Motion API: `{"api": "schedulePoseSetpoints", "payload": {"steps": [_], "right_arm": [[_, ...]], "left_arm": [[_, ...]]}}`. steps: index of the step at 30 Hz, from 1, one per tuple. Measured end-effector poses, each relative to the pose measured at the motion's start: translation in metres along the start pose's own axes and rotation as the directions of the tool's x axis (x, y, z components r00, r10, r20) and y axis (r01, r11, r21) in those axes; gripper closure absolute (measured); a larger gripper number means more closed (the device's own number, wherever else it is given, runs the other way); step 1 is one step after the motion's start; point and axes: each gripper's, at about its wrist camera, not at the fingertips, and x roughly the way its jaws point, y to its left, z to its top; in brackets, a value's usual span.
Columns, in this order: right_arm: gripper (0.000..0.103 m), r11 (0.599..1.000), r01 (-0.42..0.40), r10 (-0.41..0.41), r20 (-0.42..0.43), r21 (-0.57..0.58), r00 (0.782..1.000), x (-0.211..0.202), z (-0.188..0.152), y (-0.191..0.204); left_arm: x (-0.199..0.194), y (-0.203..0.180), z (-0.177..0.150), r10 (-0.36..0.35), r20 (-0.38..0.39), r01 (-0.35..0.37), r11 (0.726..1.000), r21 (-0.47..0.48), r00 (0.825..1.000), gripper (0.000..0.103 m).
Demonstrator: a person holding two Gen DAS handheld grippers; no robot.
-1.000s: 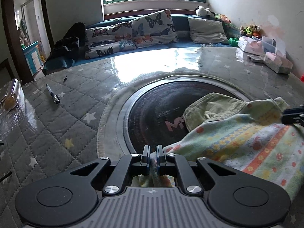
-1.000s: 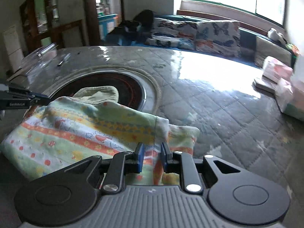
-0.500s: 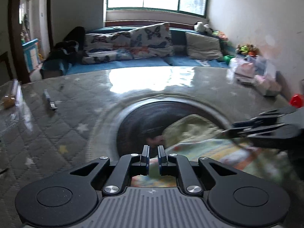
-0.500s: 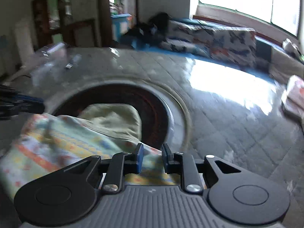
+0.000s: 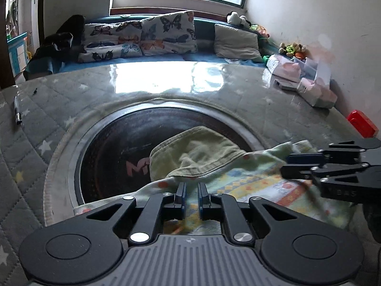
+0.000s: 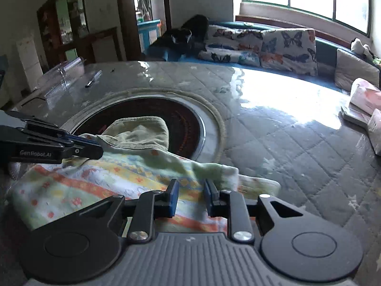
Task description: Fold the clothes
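Observation:
A small patterned garment [image 5: 259, 186] with orange, yellow and green stripes lies folded on the quilted table, its plain green waistband end [image 5: 197, 155] resting over the dark round inset. It also shows in the right wrist view [image 6: 114, 178]. My left gripper [image 5: 191, 196] is open a little, its tips over the garment's near edge, holding nothing. My right gripper [image 6: 190, 199] is open wider, over the garment's right folded edge, holding nothing. Each gripper also appears in the other's view, the right one [image 5: 333, 166] and the left one [image 6: 47, 145].
The dark round inset [image 5: 114, 147] sits in the quilted table cover [image 6: 285, 138]. A pen [image 5: 17, 112] lies far left. Tissue packs and boxes [image 5: 309, 85] and a red object [image 5: 362, 122] stand along the right wall. A clear plastic container [image 6: 64, 78] lies at the left.
Both grippers let go of the garment and opened, the right one wider. They lifted slightly, and the cloth now lies folded on the table.

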Motion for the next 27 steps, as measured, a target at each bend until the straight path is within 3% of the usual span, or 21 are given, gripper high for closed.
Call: {"api": "schedulePoseSetpoints", "payload": {"steps": [9, 16, 22, 27], "right_arm": [[0.070, 0.996, -0.033, 0.036, 0.028, -0.083, 0.999, -0.037, -0.018, 0.019], [0.067, 0.997, 0.031, -0.030, 0.017, -0.072, 0.999, -0.048, -0.049, 0.014], [0.069, 0.999, 0.042, -0.042, 0.004, 0.006, 0.999, -0.060, -0.066, 0.001], [0.069, 0.998, 0.059, -0.060, -0.015, -0.025, 0.998, -0.069, -0.067, 0.009]], "left_arm": [[-0.037, -0.033, -0.018, -0.061, 0.050, 0.058, 0.997, 0.059, 0.997, 0.088], [-0.045, -0.073, -0.047, -0.119, 0.048, 0.110, 0.981, 0.159, 0.992, 0.088], [-0.042, -0.077, -0.056, -0.128, 0.050, 0.119, 0.980, 0.160, 0.991, 0.084], [-0.053, -0.068, -0.060, -0.141, 0.065, 0.132, 0.984, 0.121, 0.988, 0.083]]}}
